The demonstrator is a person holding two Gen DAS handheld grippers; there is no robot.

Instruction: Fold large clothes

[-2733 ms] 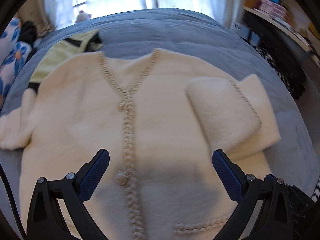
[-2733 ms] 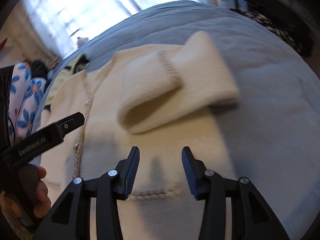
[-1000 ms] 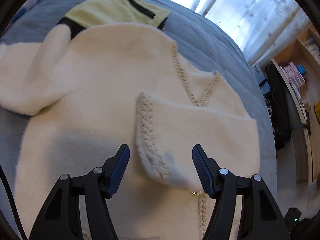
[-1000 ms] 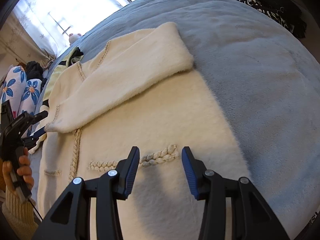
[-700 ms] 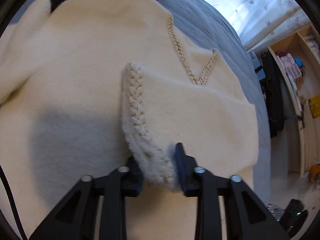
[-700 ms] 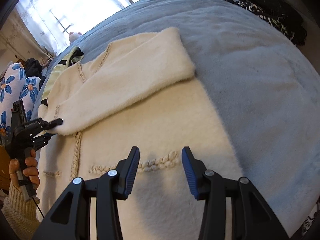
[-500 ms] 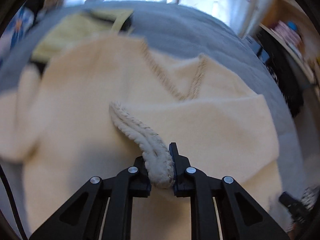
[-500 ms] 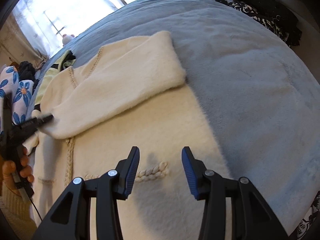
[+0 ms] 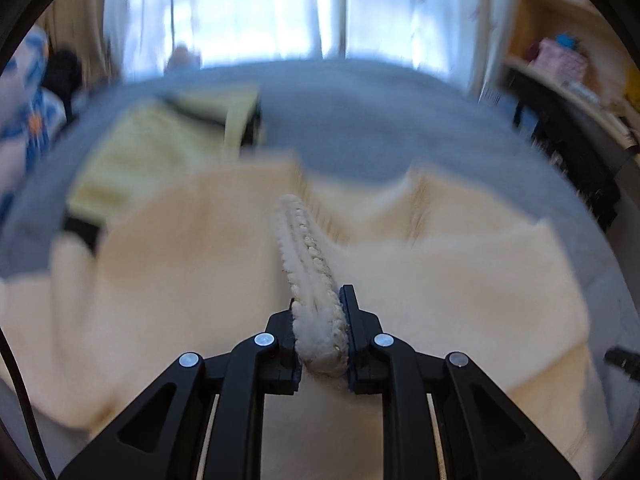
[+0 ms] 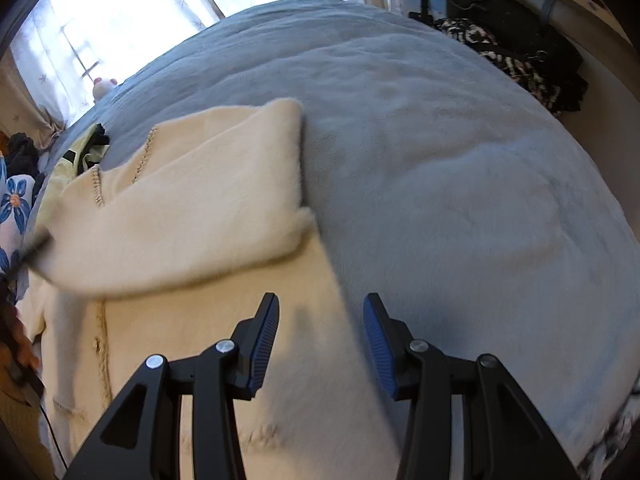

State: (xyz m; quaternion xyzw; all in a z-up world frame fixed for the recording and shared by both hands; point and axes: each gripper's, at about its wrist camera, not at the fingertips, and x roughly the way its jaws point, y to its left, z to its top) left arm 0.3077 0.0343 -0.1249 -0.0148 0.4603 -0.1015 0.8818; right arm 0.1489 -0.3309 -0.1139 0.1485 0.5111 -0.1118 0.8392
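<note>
A cream fuzzy cardigan [image 9: 460, 304] with braided trim lies spread on a grey-blue bed; it also shows in the right wrist view [image 10: 192, 208]. My left gripper [image 9: 320, 320] is shut on the braided cuff of the sleeve [image 9: 308, 256] and holds it lifted over the cardigan's body. The sleeve [image 10: 172, 240] stretches across the chest toward the left. My right gripper [image 10: 320, 332] is open and empty, hovering over the cardigan's right side edge where it meets the bedspread.
The grey-blue bedspread [image 10: 460, 168] extends right and far. A pale yellow garment with black trim [image 9: 160, 148] lies beyond the cardigan. Blue-flowered fabric [image 10: 14, 200] sits at the left. Dark clothes [image 10: 520, 60] and shelves [image 9: 560, 80] lie past the right edge.
My left gripper closed on the sleeve cuff, lifted it and carried it leftward across the cardigan. My right gripper stayed open and drifted toward the cardigan's right edge.
</note>
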